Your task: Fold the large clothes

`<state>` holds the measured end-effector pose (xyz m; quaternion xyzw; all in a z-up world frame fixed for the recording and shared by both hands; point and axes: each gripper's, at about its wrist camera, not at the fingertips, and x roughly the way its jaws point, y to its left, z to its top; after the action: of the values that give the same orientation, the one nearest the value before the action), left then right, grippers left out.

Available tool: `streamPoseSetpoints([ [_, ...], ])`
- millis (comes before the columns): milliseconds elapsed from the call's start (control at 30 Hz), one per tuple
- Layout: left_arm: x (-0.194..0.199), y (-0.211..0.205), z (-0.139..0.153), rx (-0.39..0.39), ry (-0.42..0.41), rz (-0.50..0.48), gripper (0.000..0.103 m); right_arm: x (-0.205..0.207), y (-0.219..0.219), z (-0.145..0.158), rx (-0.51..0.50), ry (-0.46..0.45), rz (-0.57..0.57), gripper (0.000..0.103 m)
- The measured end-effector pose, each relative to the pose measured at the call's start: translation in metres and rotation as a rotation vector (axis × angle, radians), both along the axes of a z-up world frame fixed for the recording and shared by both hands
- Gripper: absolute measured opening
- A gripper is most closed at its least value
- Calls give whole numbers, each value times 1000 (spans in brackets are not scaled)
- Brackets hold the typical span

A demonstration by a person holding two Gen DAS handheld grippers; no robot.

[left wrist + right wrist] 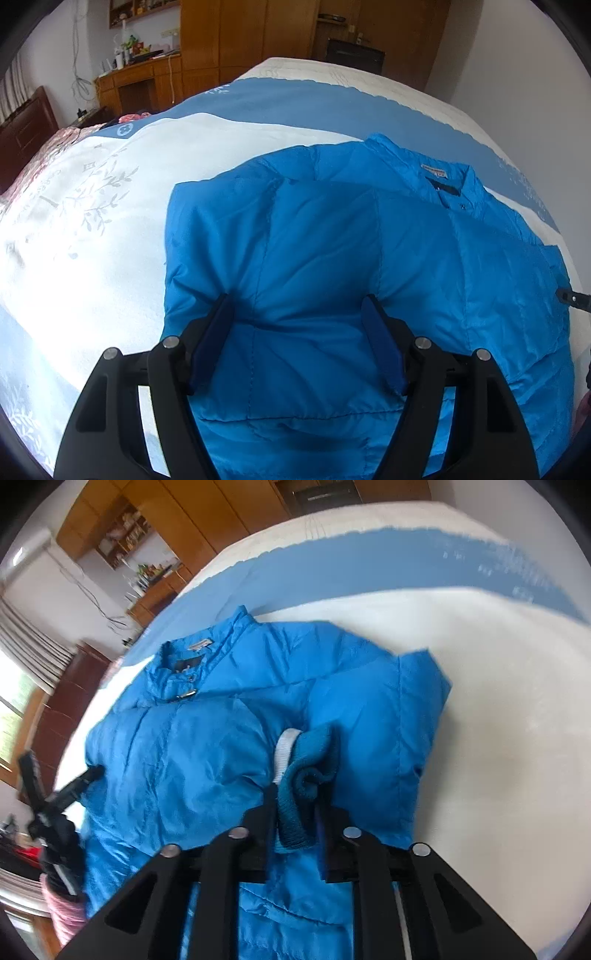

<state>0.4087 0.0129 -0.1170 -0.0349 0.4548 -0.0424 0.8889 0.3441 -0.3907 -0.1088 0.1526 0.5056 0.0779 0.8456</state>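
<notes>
Nearest in the right wrist view, the right gripper (297, 794) is closed on the knitted cuff (306, 775) of a sleeve, its tongs narrow with the ribbed band bunched between them and a strip of white lining showing at the edge. In the left wrist view the left gripper (297, 306) stands wide, its blue pads (212, 343) spread apart over the body of the jacket (332, 240), gripping nothing; whether the tips press into the fabric I cannot tell.

The jacket is a bright blue padded one, spread front-up on the bed (92, 240), collar (177, 672) towards the far side with a label and snap fasteners showing. One sleeve already lies folded across the chest.

It looks light but bulky: soft, puffy filling under a smooth, slick shell that probably slides and springs back after folding. The cuff gives the firmest hold, being ribbed and thick; seams and the hem should grip better than the quilted panels, which likely slip from the pads.

Beyond the bed stand a wooden wardrobe (251, 33) and a desk (140, 81).
</notes>
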Motion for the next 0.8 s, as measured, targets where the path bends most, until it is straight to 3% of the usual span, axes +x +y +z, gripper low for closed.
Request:
streamPoseSetpoints([
  [167, -21, -9, 33, -35, -37, 2, 71, -28, 21, 35, -244, -117, -68, 30],
  [367, -37, -39, 41, -13, -38, -11, 71, -29, 55, 45, -242, -146, -23, 30],
  [567, -28, -53, 15, 34, -26, -48, 71, -14, 86, 22, -269, -107, 6, 30],
  [700, -18, -55, -5, 93, -11, -63, 73, -10, 90, 3, -278, -84, 22, 28],
  [800, -14, -53, -7, 96, -12, -72, 73, -13, 89, -4, -262, -72, 33, 28],
])
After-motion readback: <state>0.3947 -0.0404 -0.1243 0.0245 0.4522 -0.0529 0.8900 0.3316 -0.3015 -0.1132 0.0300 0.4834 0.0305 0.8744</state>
